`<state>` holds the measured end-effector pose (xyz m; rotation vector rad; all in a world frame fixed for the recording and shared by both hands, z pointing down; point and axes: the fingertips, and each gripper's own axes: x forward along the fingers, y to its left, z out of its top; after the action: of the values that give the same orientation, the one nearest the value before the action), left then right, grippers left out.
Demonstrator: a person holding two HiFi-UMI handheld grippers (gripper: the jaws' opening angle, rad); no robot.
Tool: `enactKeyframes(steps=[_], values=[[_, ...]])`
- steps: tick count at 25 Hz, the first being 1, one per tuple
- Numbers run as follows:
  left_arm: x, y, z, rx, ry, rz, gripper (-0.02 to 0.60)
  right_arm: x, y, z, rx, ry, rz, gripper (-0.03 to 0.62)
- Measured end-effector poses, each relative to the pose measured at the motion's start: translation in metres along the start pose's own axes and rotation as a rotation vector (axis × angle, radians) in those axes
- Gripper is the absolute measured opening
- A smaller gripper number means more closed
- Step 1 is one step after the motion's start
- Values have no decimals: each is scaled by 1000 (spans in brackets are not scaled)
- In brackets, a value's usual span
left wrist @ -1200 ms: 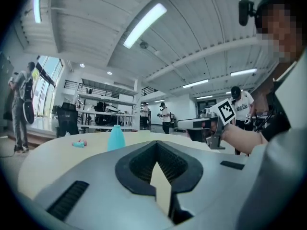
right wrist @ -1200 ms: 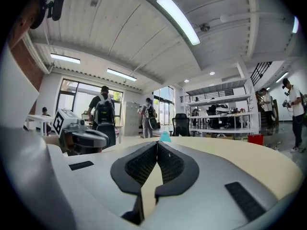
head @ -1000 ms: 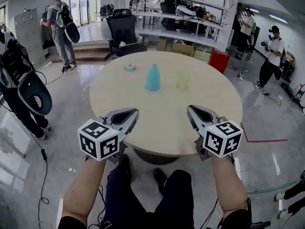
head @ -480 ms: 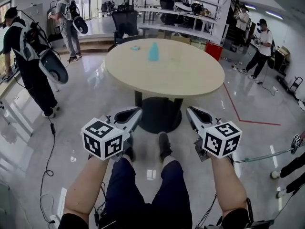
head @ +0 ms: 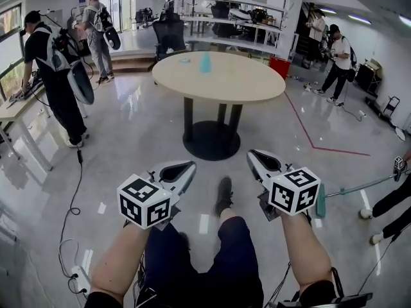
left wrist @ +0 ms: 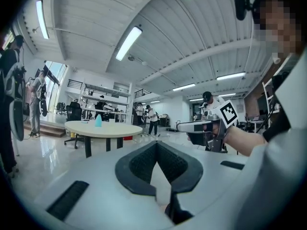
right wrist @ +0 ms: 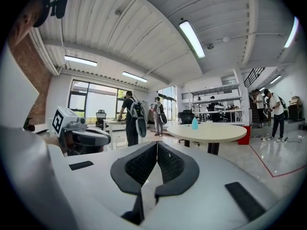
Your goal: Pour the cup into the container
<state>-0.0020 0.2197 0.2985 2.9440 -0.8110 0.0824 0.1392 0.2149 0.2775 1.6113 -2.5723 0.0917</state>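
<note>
Beige and round, the tabletop [head: 225, 82] is seen well ahead of both grippers. The blue container [head: 205, 63] stands near its far edge, with a small teal object [head: 184, 60] close beside it; the cup is too small to be made out. Above the glossy floor [head: 128, 127], the left gripper [head: 186, 167] and the right gripper [head: 255, 156] are shown level, each with jaws pressed together on nothing.

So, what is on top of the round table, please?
A teal bottle and a small teal object are on the round table. Anything clear or smaller is too far away to make out.
</note>
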Motion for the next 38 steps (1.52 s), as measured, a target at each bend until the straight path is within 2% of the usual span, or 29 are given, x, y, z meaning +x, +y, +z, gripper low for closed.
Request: enactKeyframes(steps=[9, 13, 20, 26, 38], values=[[-99, -92, -18, -39, -16, 53, -2, -109, 88, -9, 6, 4, 36, 8], [-128, -145, -28, -43, -9, 61, -2, -164, 111, -23, 26, 2, 42, 8], [-191, -237, -38, 29, 19, 55, -2, -257, 157, -27, 55, -47, 18, 8], [-224, -308, -45, 26, 12, 41, -2, -332, 186, -40, 62, -44, 7, 8], [-268, -368, -43, 22, -8, 22, -2, -398, 222, -53, 86, -51, -17, 8]])
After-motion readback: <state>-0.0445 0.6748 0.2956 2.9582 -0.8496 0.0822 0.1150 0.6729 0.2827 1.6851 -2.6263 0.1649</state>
